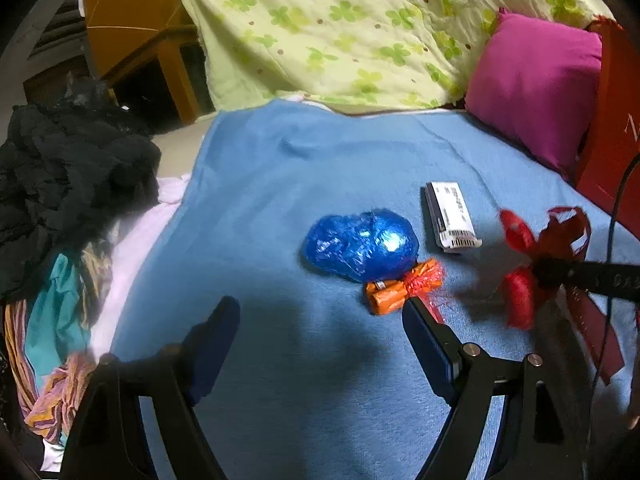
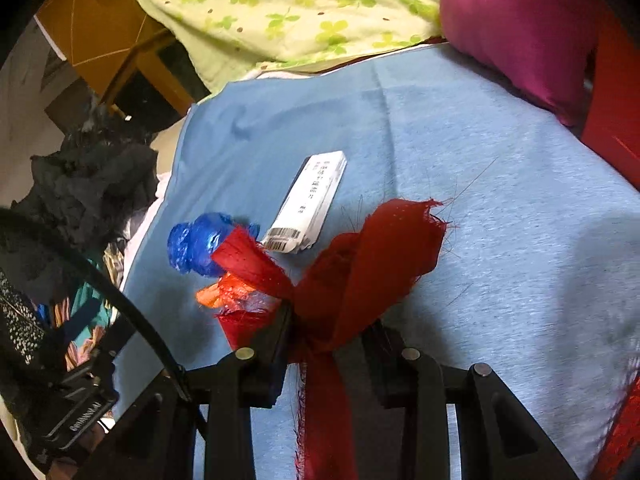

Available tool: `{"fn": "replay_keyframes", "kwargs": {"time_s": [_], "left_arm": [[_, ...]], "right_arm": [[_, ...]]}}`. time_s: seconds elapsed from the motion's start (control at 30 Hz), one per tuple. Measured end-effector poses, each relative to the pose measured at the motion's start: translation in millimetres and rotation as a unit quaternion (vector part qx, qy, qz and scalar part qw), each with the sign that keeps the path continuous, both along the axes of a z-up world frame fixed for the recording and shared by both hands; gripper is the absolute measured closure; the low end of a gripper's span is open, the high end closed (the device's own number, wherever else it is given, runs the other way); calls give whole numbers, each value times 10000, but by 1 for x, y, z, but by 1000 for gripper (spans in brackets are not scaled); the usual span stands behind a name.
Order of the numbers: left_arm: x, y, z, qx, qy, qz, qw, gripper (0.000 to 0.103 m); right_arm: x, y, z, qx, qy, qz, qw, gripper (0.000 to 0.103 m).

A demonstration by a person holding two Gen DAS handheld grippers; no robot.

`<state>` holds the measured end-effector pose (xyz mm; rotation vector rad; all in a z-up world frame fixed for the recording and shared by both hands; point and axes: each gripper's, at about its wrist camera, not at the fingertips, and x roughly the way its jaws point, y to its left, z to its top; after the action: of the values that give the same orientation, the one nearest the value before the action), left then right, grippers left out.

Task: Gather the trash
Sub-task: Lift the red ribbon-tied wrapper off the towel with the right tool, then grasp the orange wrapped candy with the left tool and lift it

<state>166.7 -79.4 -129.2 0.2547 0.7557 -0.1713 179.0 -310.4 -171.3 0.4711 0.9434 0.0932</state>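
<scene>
Between your right gripper's (image 2: 326, 320) jaws you've got the red ribbon (image 2: 360, 256) pinched tight, its frayed loops fanning out ahead of the fingertips and a long tail hanging down under them. So that hand's busy.

Your left gripper (image 1: 320, 320) is spread wide with nothing in it, hovering over the blue blanket (image 1: 280, 168). The orange wrapper (image 1: 394, 290) sits just ahead of its right finger (image 1: 426, 340), practically touching the tip, long axis running roughly crosswise to the jaws. The blue foil wad (image 1: 360, 246) is right behind the wrapper, touching it, and the white barcode box (image 1: 450, 216) lies further out and to the right, lengthwise pointing away from you.

My guess: left hand's way nearer, so nudge it right a bit to center on the wrapper before you squeeze.
</scene>
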Motion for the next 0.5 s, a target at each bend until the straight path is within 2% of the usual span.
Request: {"fn": "replay_keyframes", "kwargs": {"time_s": [0.13, 0.3, 0.37, 0.5], "left_arm": [[10, -5, -13, -195, 230, -179, 9994, 20], [31, -11, -38, -673, 851, -486, 9929, 20], [42, -15, -49, -751, 1081, -473, 9902, 20], [58, -24, -60, -879, 1245, -498, 9871, 20]], "right_arm": [[1, -10, -3, 94, -2, -109, 9999, 68], [2, -19, -5, 205, 2, -208, 9996, 67], [3, -21, -8, 231, 26, -227, 9995, 68], [3, -25, -11, 308, 51, -282, 9991, 68]]}}
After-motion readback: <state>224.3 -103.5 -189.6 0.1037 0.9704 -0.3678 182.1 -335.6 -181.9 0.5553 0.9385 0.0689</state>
